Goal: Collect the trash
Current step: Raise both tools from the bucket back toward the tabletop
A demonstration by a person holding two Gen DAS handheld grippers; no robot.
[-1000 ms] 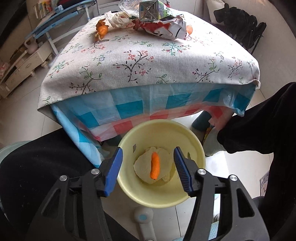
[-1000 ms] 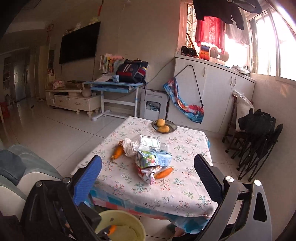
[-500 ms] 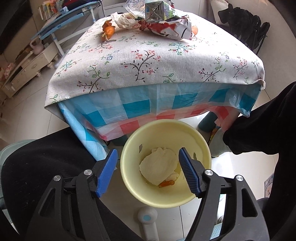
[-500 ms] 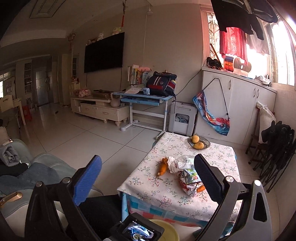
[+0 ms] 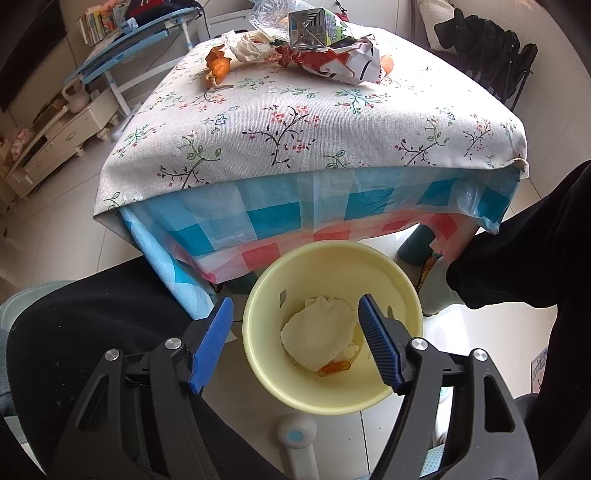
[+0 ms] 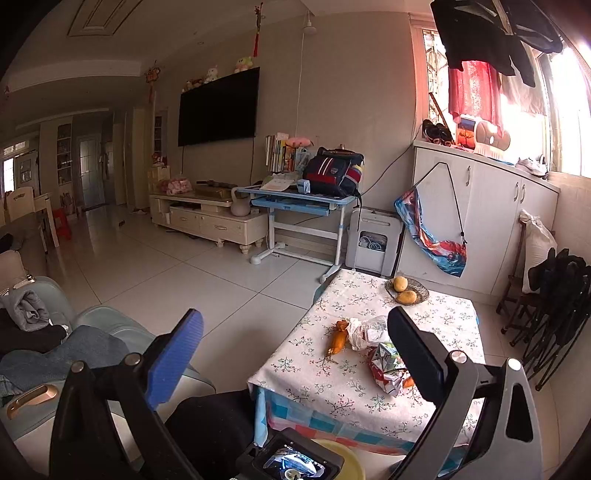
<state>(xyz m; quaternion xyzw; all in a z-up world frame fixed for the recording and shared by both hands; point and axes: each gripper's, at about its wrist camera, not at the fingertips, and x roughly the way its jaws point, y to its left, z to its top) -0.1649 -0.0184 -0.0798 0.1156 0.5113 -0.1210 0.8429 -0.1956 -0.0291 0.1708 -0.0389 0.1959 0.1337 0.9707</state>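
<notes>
Since a second ago the orange scrap (image 5: 334,368) has dropped from between my left fingers and now lies at the bottom of the yellow bin (image 5: 258,354), against the crumpled white tissue (image 5: 319,334).

Left wrist view: my left gripper (image 5: 295,332) hangs over the bin with its jaws spread wide and nothing held. The bin stands on the floor just in front of the table (image 5: 295,147). At the table's far edge remain an orange peel (image 5: 218,68), a crumpled white wrapper (image 5: 251,46), a red-and-white packet (image 5: 343,64) and a folded carton (image 5: 306,24) resting on the packet.

Right wrist view: my right gripper (image 6: 295,350) is raised well above the table (image 6: 450,325), jaws fully apart, empty. The peel (image 6: 338,341), the wrapper (image 6: 364,332) and the packet (image 6: 384,373) lie grouped mid-table. A dish (image 6: 421,295) holding two yellow fruits (image 6: 404,291) sits at the far end. The bin's rim (image 6: 351,461) shows at the bottom edge.
</notes>
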